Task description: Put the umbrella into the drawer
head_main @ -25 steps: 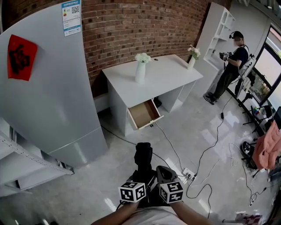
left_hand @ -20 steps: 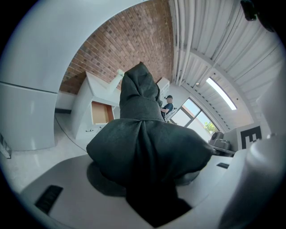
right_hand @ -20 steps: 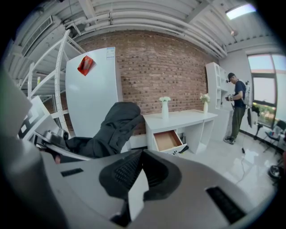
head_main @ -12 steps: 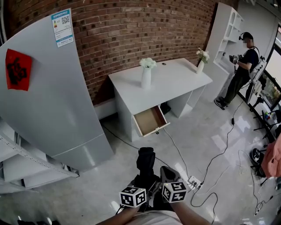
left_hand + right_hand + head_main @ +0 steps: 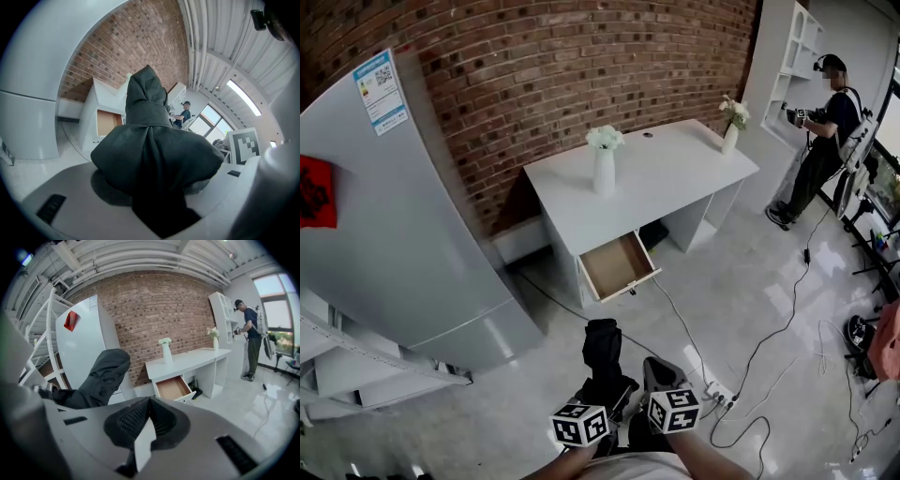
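A folded black umbrella [image 5: 602, 349] sticks forward out of my left gripper [image 5: 598, 389], whose jaws are shut on its lower end. In the left gripper view the umbrella [image 5: 150, 140] fills the middle and hides the jaw tips. Just right of it, my right gripper [image 5: 657, 370] is shut with nothing in it; its ribbed pads [image 5: 136, 420] meet. The open drawer [image 5: 617, 265] hangs out of the white desk [image 5: 661, 183] some way ahead across the floor, its brown inside bare. The drawer [image 5: 172, 386] also shows in the right gripper view.
A tall grey fridge [image 5: 403, 234] stands at the left, with metal shelving [image 5: 356, 361] nearer me. Two white vases [image 5: 604, 169] with flowers stand on the desk. Cables and a power strip [image 5: 720, 394] lie on the floor at the right. A person [image 5: 820, 131] stands by the white shelf unit.
Both grippers and the umbrella have moved forward over the floor toward the desk. The fridge has slid further left in the head view. The grip on the umbrella is the same.
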Demonstrator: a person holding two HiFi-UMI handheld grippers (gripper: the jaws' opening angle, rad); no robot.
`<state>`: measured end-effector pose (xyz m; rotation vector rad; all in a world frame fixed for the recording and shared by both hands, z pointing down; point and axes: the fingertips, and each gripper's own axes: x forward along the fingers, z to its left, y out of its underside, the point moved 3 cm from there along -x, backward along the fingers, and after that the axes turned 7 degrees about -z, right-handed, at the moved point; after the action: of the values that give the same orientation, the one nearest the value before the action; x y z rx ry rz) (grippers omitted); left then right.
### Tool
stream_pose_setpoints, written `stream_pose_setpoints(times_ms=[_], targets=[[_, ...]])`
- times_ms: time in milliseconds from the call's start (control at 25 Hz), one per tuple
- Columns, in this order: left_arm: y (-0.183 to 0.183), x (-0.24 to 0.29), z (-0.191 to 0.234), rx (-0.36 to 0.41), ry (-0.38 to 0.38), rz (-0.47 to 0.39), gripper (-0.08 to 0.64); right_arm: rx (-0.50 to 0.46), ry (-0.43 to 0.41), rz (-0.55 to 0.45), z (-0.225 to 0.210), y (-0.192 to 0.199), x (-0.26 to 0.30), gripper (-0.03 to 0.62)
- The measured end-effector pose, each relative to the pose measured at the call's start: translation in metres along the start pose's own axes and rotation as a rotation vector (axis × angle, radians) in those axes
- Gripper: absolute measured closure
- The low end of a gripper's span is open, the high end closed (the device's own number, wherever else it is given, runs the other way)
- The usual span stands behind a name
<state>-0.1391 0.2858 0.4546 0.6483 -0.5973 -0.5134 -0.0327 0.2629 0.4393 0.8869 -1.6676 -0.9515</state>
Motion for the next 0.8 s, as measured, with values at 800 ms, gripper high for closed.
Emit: stream_pose_setpoints(times_ms=[800], targets=[[0.003, 0.102, -0.006, -0.004, -0.035, 0.161, 0.319, 0.096, 0.098, 0.011, -0.104, 0.002, 0.023, 0.575]])
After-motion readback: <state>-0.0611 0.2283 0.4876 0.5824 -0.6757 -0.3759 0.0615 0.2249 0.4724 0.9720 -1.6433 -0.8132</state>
